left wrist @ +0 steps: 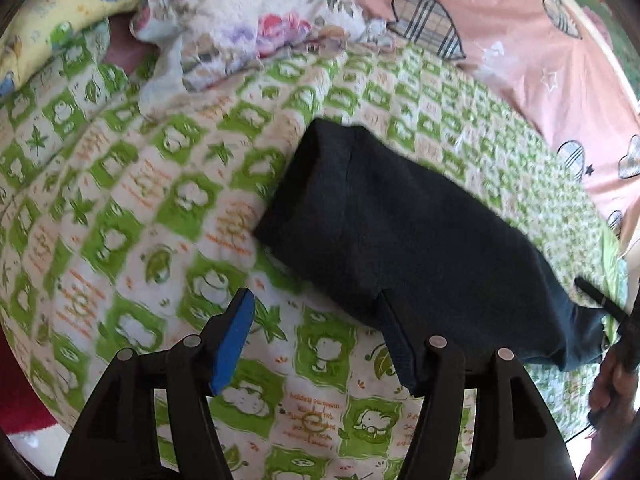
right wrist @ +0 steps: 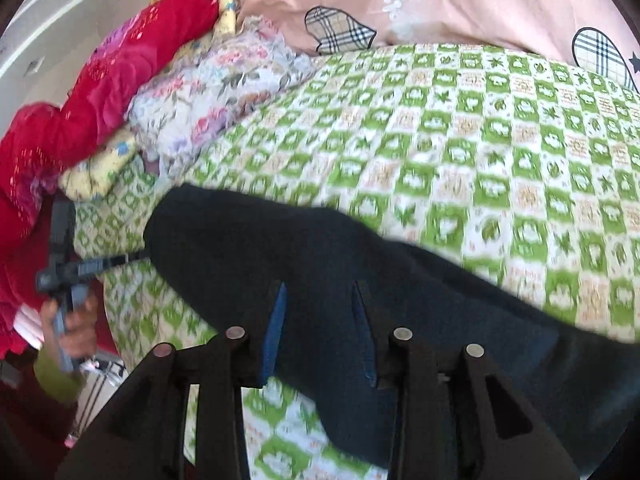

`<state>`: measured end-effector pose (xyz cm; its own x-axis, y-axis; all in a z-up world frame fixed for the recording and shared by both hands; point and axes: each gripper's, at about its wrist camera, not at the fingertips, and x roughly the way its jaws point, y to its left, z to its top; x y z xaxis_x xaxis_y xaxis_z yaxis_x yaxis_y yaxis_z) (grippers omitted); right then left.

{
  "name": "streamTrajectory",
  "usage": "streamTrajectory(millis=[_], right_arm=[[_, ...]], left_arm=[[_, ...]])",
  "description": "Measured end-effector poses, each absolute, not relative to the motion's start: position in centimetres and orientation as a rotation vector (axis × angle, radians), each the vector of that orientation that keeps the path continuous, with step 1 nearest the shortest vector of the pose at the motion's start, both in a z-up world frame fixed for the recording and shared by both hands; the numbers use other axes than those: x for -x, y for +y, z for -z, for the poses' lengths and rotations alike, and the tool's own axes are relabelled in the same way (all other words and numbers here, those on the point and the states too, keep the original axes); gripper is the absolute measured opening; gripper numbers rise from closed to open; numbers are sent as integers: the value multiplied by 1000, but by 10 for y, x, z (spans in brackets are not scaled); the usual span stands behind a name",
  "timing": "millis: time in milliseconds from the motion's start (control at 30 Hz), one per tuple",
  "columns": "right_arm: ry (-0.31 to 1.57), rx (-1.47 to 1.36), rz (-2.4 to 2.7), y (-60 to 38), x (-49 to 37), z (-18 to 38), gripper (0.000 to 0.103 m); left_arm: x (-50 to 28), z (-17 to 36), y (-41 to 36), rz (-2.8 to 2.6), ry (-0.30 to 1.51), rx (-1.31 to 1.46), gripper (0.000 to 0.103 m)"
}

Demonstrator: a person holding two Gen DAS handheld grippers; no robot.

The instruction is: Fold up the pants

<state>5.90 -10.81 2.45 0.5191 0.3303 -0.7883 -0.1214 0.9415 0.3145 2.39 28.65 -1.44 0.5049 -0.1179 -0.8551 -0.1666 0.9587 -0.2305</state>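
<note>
Dark folded pants (left wrist: 384, 216) lie on the green-checked bedsheet (left wrist: 160, 208). The left gripper (left wrist: 320, 320) gapes wide at their edge; the right gripper (right wrist: 320, 316) is spread, fabric between its fingers.

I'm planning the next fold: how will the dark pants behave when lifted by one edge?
Probably floppy: the dark pants sag between the fingers. Likely light, since the green checked bedspread barely dents. Thick folded layers may slide apart.
</note>
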Motion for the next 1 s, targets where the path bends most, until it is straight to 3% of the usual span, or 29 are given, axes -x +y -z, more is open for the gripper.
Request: streamTrajectory(millis=[300, 567, 600, 633, 733, 833, 1000], right_arm=[[1092, -174, -357, -96, -148, 5, 36], [1242, -150, -440, -77, -181, 55, 35], [1243, -161, -444, -77, -182, 56, 33], [1243, -167, -449, -77, -183, 56, 22], [1229, -154, -447, -73, -178, 53, 14], [1188, -190, -439, -72, -175, 43, 11], [1019, -330, -494, -80, -148, 1, 11]], left_arm=[[-47, 33, 288, -49, 1095, 354, 62], [-73, 38, 292, -48, 1081, 383, 46], [-77, 38, 293, -46, 1077, 387, 44], [-80, 38, 293, -42, 1070, 390, 39], [-87, 36, 291, -35, 1049, 403, 28], [-80, 22, 293, -17, 998, 440, 22], [-38, -29, 299, 82, 867, 513, 21]])
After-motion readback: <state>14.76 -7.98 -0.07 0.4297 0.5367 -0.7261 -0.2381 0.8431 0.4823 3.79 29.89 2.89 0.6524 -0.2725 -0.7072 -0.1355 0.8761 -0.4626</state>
